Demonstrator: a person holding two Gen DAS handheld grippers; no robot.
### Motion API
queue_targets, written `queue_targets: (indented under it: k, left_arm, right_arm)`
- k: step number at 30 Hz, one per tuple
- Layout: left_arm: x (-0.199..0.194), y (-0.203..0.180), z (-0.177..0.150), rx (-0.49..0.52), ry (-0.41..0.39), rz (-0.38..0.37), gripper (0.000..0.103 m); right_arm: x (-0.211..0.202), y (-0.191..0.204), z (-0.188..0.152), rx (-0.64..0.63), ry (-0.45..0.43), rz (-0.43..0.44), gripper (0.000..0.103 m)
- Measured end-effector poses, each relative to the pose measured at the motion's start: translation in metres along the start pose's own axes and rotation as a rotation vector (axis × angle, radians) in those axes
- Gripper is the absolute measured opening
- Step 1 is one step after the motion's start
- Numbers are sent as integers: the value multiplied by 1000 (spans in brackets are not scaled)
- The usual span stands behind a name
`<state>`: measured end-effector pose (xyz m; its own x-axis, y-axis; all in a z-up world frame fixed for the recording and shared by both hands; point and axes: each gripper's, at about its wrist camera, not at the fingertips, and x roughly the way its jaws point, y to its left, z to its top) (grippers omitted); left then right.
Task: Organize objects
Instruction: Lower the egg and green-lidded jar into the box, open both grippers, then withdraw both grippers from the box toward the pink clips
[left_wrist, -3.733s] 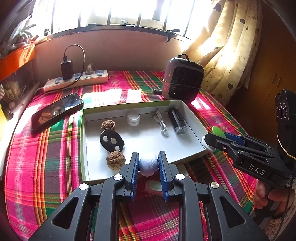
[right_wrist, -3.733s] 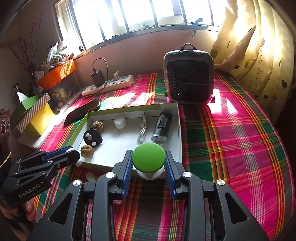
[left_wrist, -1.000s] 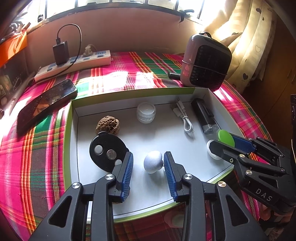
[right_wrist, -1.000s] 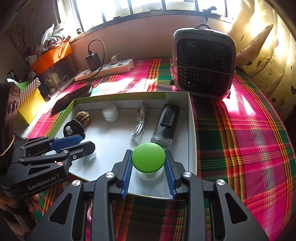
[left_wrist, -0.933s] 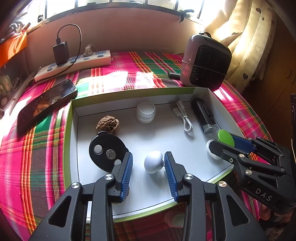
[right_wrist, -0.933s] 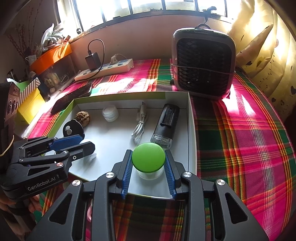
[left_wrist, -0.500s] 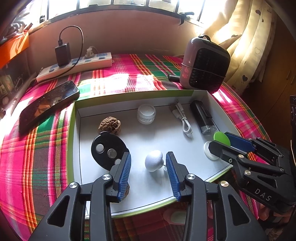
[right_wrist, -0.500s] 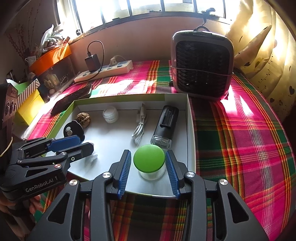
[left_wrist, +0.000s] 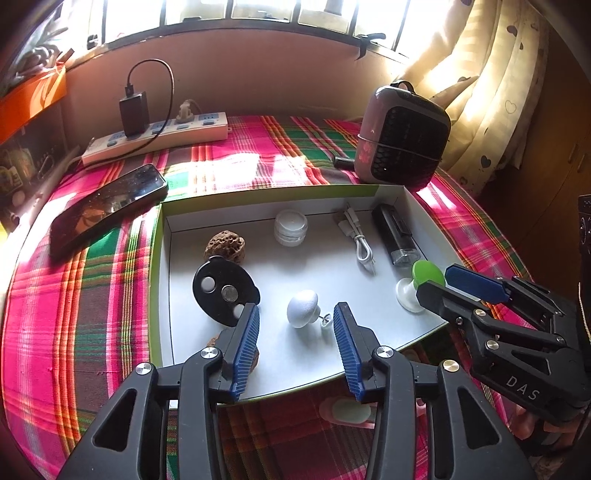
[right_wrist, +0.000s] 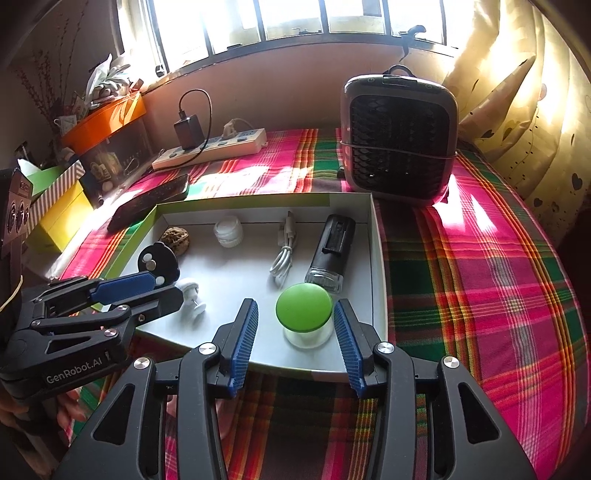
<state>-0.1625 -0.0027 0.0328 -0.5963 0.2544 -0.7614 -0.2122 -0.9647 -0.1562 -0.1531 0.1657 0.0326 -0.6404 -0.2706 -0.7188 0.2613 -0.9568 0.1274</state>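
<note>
- The left gripper (left_wrist: 295, 332) is opening its blue-padded jaws around a small white mushroom-shaped knob (left_wrist: 303, 303), touching neither side, lying inside the shallow white cardboard tray (left_wrist: 295, 365).
- The right gripper (right_wrist: 295, 332) is opening too, straddling a green-capped clear jar (right_wrist: 303, 316) standing free near that tray's right wall.

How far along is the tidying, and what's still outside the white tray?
Done: white mushroom-shaped knob and green-capped clear jar stand in the white cardboard tray. In hand: nothing; left hand-held gripper and right hand-held gripper are opening, pads clear of both. Left: a pale oval object on the plaid tablecloth before the tray.
</note>
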Motion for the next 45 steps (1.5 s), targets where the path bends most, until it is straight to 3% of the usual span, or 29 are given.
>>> queue_targets:
  k: [11, 15, 19, 36, 45]
  left_arm:
    - [-27, -1, -20, -26, -30, -3, 41]
    - [-39, -4, -29, -21, -59, 28, 41]
    - [-46, -2, -34, -37, -68, 7, 41]
    - [-28, -15, -55, -66, 32, -40, 43]
    - [-24, -33, -60, -29, 59, -55, 44]
  right_arm:
    - [-19, 3, -13, -11, -27, -11, 44]
    - [-26, 2, -19, -10, -40, -21, 44]
    - [-32, 3, -24, -8, -53, -17, 44]
    - [-36, 9, -44, -23, -36, -10, 44]
    - [-34, 8, -52, -19, -19, -1, 45]
